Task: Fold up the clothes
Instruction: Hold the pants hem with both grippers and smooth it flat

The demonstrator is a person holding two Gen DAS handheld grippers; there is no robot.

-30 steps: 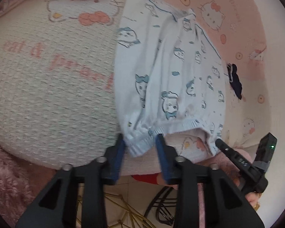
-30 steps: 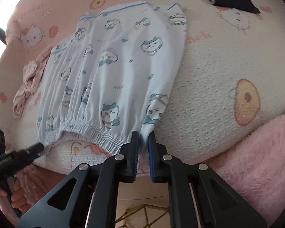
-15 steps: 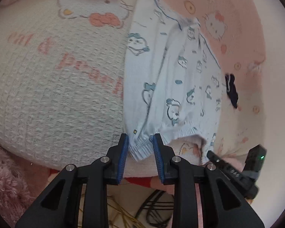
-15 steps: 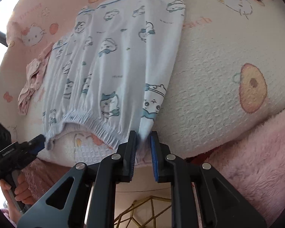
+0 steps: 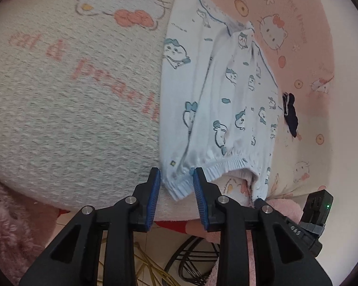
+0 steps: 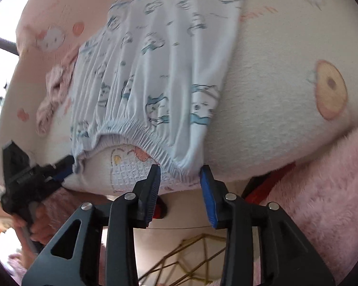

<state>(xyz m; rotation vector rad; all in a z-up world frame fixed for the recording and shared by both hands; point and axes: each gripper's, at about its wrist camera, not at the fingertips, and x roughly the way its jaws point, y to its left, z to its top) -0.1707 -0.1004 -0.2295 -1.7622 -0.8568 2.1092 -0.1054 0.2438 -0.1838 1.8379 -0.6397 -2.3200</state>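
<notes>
Light blue pants [image 5: 226,100] with a cartoon print lie flat on the cream and pink blanket [image 5: 71,119], waistband at the bed's near edge. My left gripper [image 5: 176,178] is at one waistband corner; its jaws are opening slightly, and the corner hangs loose between the blue pads without being pressed. In the right wrist view the pants [image 6: 160,71] spread away from my right gripper [image 6: 180,176]. Its jaws are opening, with the other waistband corner lying between the pads, untouched. The left gripper [image 6: 64,166] shows there at the far corner, blurred.
A crumpled pink garment [image 6: 55,88] lies left of the pants and a dark garment [image 5: 290,116] to their right. Fluffy pink bedding [image 6: 322,190] borders the blanket. Below the bed edge are tiled floor, a gold wire frame [image 6: 191,262] and a black wire stand [image 5: 195,257].
The right gripper's jaws have spread apart and let go of the waistband corner that they pinched. The left gripper stays at its corner with about the same gap.
</notes>
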